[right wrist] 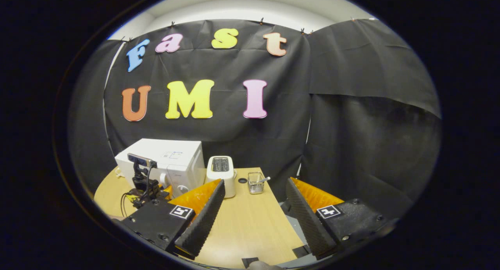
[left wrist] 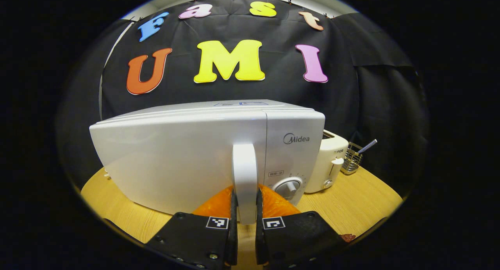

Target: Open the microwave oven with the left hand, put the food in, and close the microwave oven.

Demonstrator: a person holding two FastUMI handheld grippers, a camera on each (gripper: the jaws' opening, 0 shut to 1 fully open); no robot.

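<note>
Microwave [left wrist: 203, 152] stands on the bench [left wrist: 351, 199], its door handle [left wrist: 245, 180] pinched between the left tool's [left wrist: 245, 215] fingers. Right tool [right wrist: 254, 219] hangs spread, well apart from it.

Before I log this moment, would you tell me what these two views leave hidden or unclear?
- Inside of the white microwave oven: left gripper view, hidden by its closed door.
- Food: not made out in either view.
- Left claw closed on the white door handle: its grip in the right gripper view is masked by the right claw's own finger.
- Small wire basket contents: too small, right gripper view.
</note>
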